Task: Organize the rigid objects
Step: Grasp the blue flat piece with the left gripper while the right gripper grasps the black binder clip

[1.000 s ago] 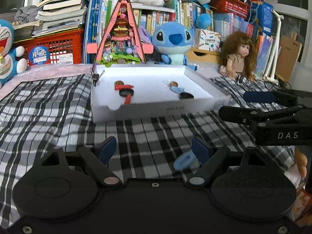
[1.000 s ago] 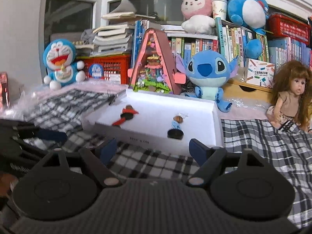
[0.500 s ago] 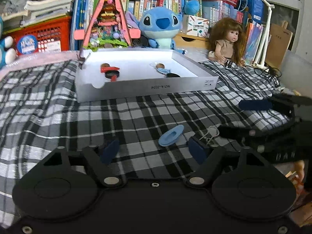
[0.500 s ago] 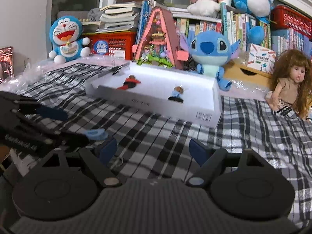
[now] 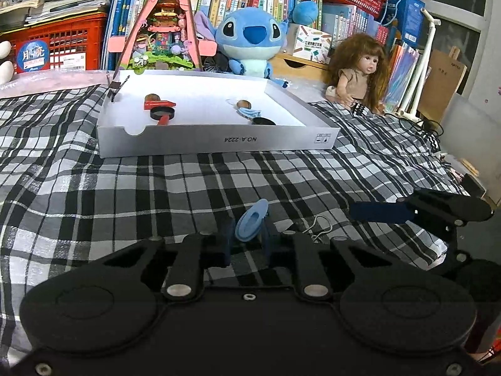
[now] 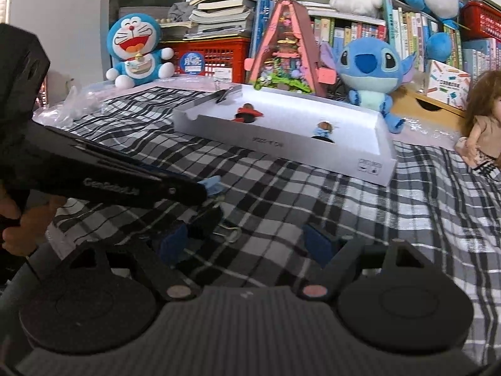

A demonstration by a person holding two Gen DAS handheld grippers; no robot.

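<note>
A light-blue oval plastic piece (image 5: 250, 221) stands tilted on the plaid cloth, between the blue pads of my left gripper (image 5: 247, 235). Its jaws are closing and the pads press on the piece's sides. In the right wrist view the same piece (image 6: 212, 185) shows at the tip of the left gripper. My right gripper (image 6: 245, 241) hangs open low over the cloth, with nothing between its fingers. A wire binder clip (image 6: 226, 231) lies just by its left finger. One right finger (image 5: 379, 213) shows in the left wrist view.
A shallow white box (image 5: 216, 139) lies further back, holding a red piece (image 5: 158, 105), a black disc (image 5: 161, 113) and a blue piece (image 5: 249, 112). Behind it are a pink triangular toy house (image 5: 162, 22), a blue plush (image 5: 250, 40), a doll (image 5: 357, 72) and bookshelves.
The left jaws have closed in from wide open onto the blue oval piece, which now stands tilted up. The right gripper has sunk toward the cloth and remains open.
</note>
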